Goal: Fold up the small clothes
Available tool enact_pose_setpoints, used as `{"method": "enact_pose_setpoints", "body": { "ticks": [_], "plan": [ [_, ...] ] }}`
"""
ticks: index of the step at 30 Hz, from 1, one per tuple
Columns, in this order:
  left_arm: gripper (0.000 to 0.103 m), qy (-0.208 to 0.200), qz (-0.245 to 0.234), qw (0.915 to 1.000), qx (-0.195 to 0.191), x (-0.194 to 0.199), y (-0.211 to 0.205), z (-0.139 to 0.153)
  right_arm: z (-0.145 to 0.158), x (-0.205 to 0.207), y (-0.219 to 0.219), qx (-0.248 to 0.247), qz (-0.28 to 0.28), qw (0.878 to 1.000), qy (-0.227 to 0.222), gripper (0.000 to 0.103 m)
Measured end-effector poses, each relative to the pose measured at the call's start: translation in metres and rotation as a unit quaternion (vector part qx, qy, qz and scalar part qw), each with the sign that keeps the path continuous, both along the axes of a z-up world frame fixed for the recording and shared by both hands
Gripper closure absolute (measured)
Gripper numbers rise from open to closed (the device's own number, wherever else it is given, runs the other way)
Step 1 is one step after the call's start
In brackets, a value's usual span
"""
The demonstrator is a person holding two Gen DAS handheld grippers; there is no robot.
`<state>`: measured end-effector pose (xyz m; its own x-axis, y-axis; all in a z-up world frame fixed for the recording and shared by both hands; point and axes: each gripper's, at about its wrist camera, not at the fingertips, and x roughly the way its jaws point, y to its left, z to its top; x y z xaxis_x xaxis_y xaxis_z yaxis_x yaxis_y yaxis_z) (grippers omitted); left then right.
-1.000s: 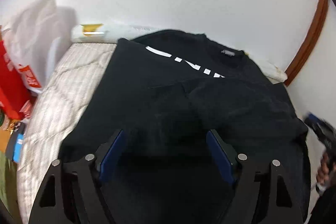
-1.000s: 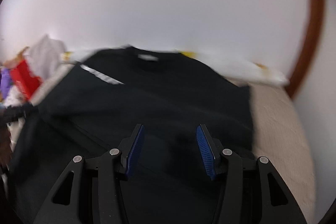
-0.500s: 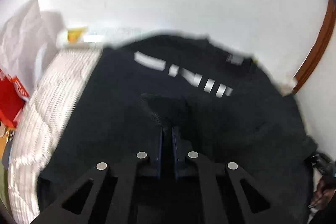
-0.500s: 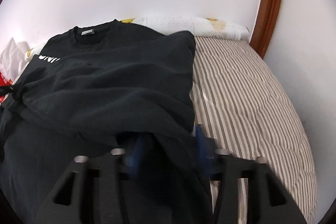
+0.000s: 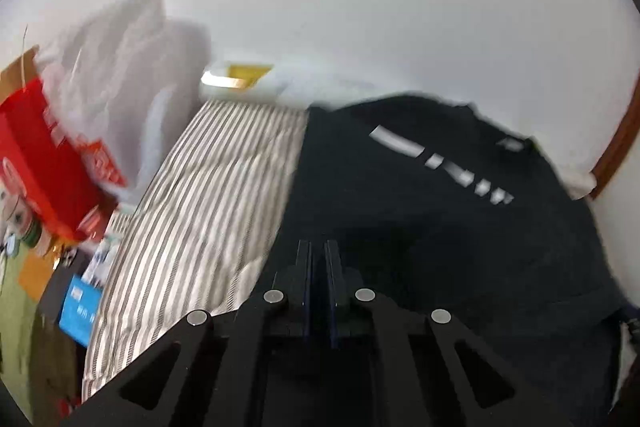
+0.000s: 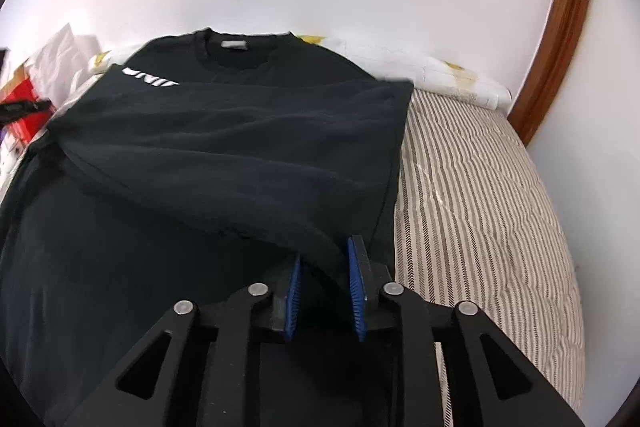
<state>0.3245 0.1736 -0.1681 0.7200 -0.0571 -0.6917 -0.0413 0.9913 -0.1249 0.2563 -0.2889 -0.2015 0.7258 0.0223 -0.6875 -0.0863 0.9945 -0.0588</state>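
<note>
Left gripper (image 5: 318, 255) nearest, blue pads clamped together on a pinch of black fabric. Right gripper (image 6: 323, 269) jaws opening, a fold of the same cloth between the blue pads (image 6: 355, 283), whether pressed or free impossible to tell. Black T-shirt (image 6: 224, 155) spread over the striped bedcover (image 6: 480, 195), one side folded across the chest. White lettering (image 6: 150, 83) on the chest, only "UNI" readable, the rest covered by the fold. Grey neck label (image 6: 233, 44) at the far collar, text too small. Far left, red box (image 5: 44, 163) with blurred white print, white plastic bag (image 5: 120, 67) leaning against it, contents hidden. Blue packet (image 5: 78, 303) near left, writing unreadable.
</note>
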Motion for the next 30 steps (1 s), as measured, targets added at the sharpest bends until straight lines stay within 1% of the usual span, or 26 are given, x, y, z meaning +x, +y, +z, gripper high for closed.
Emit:
{"method": "enact_pose_setpoints", "body": {
  "ticks": [1, 2, 3, 4, 5, 6, 7, 8, 9, 11, 13, 15, 16, 18, 21, 24, 27, 30],
  "plan": [
    [0.096, 0.014, 0.001, 0.9998, -0.012, -0.001, 0.005, -0.005, 0.004, -0.004, -0.001, 0.008, 0.006, 1.000, -0.006, 0.075],
    [0.096, 0.016, 0.000, 0.9997, -0.020, -0.005, 0.008, -0.005, 0.009, -0.007, -0.004, 0.021, 0.013, 1.000, -0.015, 0.069],
    [0.096, 0.010, -0.001, 0.9996, -0.026, -0.009, 0.009, -0.003, 0.013, -0.009, -0.006, 0.032, 0.019, 0.999, -0.022, 0.065],
    [0.095, 0.004, -0.005, 0.9997, -0.022, -0.012, 0.007, 0.000, 0.019, -0.011, -0.008, 0.042, 0.023, 0.998, -0.032, 0.064],
    [0.091, 0.000, -0.009, 0.9999, -0.014, -0.014, 0.003, 0.002, 0.023, -0.011, -0.009, 0.048, 0.025, 0.998, -0.040, 0.061],
    [0.081, -0.004, -0.013, 0.9999, -0.006, -0.014, -0.002, 0.005, 0.027, -0.010, -0.010, 0.056, 0.027, 0.997, -0.048, 0.060],
    [0.073, -0.011, -0.020, 0.9997, 0.001, -0.016, -0.008, 0.008, 0.029, -0.007, -0.011, 0.066, 0.028, 0.996, -0.053, 0.060],
    [0.060, -0.015, -0.025, 0.9996, 0.003, -0.011, -0.011, 0.007, 0.030, -0.002, -0.011, 0.076, 0.024, 0.995, -0.056, 0.059],
    [0.052, -0.019, -0.032, 0.9993, 0.005, -0.011, -0.017, 0.007, 0.028, 0.006, -0.011, 0.081, 0.017, 0.995, -0.055, 0.059],
    [0.052, -0.016, -0.042, 0.9989, 0.010, -0.008, -0.026, 0.001, 0.018, 0.020, -0.008, 0.079, 0.001, 0.996, -0.049, 0.059],
    [0.052, -0.002, -0.046, 0.9988, 0.019, -0.005, -0.033, -0.009, -0.006, 0.040, -0.008, 0.063, -0.030, 0.997, -0.013, 0.059],
    [0.052, 0.012, -0.046, 0.9985, 0.027, -0.001, -0.036, -0.021, -0.027, 0.049, -0.012, 0.070, -0.048, 0.996, 0.013, 0.059],
    [0.052, 0.013, -0.045, 0.9985, 0.028, -0.001, -0.036, -0.025, -0.031, 0.049, -0.014, 0.078, -0.052, 0.996, 0.011, 0.058],
    [0.052, 0.010, -0.044, 0.9987, 0.025, -0.002, -0.035, -0.025, -0.030, 0.046, -0.019, 0.092, -0.062, 0.994, 0.008, 0.053],
    [0.052, 0.016, -0.035, 0.9991, 0.020, -0.007, -0.032, -0.020, -0.023, 0.040, -0.022, 0.093, -0.070, 0.993, 0.011, 0.052],
    [0.053, 0.015, -0.043, 0.9989, 0.013, -0.022, -0.029, -0.015, -0.016, 0.027, -0.023, 0.090, -0.078, 0.993, 0.008, 0.051],
    [0.053, 0.014, -0.040, 0.9987, 0.026, -0.044, -0.026, -0.012, -0.009, 0.002, -0.029, 0.090, -0.094, 0.992, -0.003, 0.051],
    [0.053, 0.009, -0.032, 0.9990, 0.029, -0.076, -0.018, -0.009, -0.004, -0.024, -0.033, 0.082, -0.106, 0.991, -0.008, 0.051]
  ]
}}
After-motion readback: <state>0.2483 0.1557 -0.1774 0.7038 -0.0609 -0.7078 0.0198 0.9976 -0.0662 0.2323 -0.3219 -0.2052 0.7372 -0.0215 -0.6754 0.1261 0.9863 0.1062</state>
